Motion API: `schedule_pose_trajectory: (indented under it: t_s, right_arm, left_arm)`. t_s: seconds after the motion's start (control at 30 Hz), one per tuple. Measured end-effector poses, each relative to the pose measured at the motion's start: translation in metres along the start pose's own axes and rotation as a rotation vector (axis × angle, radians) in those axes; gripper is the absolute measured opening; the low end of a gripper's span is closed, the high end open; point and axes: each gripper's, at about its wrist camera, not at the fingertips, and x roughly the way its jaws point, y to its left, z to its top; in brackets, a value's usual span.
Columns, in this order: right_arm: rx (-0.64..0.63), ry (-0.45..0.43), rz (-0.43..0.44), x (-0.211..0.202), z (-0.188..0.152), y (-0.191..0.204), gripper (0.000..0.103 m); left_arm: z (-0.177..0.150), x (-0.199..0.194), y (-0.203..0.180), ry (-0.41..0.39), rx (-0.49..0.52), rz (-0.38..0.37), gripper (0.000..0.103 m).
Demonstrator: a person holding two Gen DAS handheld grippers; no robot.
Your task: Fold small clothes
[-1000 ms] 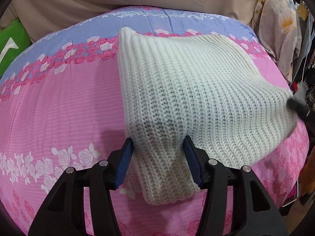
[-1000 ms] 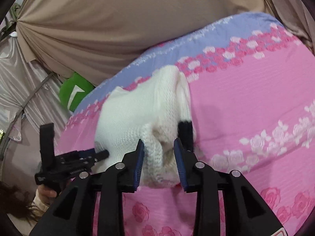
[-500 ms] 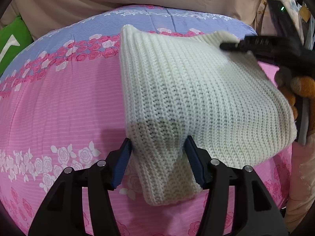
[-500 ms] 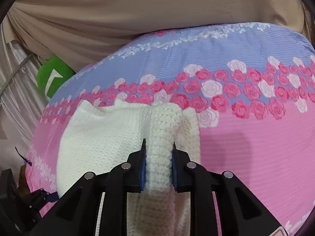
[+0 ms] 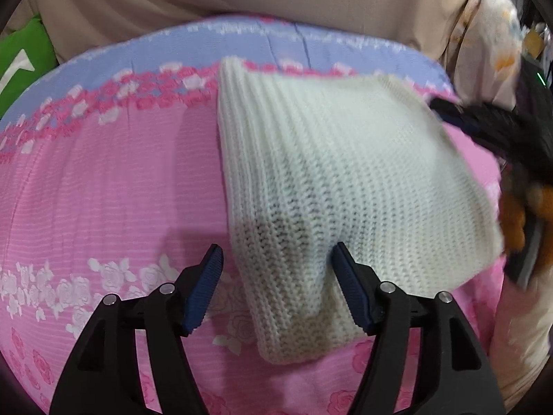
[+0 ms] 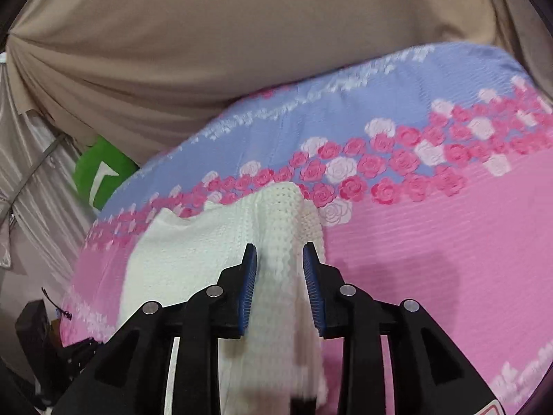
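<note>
A cream knitted garment [image 5: 345, 180] lies folded on the pink and blue rose-print bedsheet [image 5: 103, 190]. My left gripper [image 5: 276, 273] is open, its blue pads either side of the garment's near corner, the left pad apart from the knit. In the right wrist view my right gripper [image 6: 280, 276] has its jaws slightly apart around a thick fold of the same garment [image 6: 193, 259], with small gaps beside the knit. The right gripper also shows blurred at the right edge of the left wrist view [image 5: 490, 128].
A beige curtain [image 6: 242, 41] hangs behind the bed. A green cushion [image 6: 100, 173] sits at the bed's far left corner. A floral fabric [image 5: 484, 52] hangs at the right. The sheet around the garment is bare.
My left gripper has opened wider off the garment's corner. My right gripper, shut tight on the fold half a second ago, has loosened and pulled back towards the right.
</note>
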Motion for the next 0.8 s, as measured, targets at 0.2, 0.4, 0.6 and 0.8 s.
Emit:
schedule_pose_trajectory:
  t_s: [0.2,0.4,0.6,0.8]
  right_arm:
    - [-0.020,0.043,0.023,-0.061,-0.078,0.022,0.045]
    - [-0.014,0.120,-0.015,-0.015,-0.109,0.020,0.010]
    - [0.026,-0.004,0.079,-0.063,-0.105,0.019,0.009]
    - [0.139,0.103,0.042,-0.021,-0.123,-0.017,0.009]
  left_arm:
    - [0.023,-0.032,-0.009,-0.112,0.023,-0.038,0.063]
    - [0.018,0.022,-0.023,-0.012,0.059,0.023,0.067]
    - [0.015,0.022,-0.022,-0.003,0.059,0.033,0.071]
    - [0.012,0.035,-0.023,0.008,0.055,0.061,0.078]
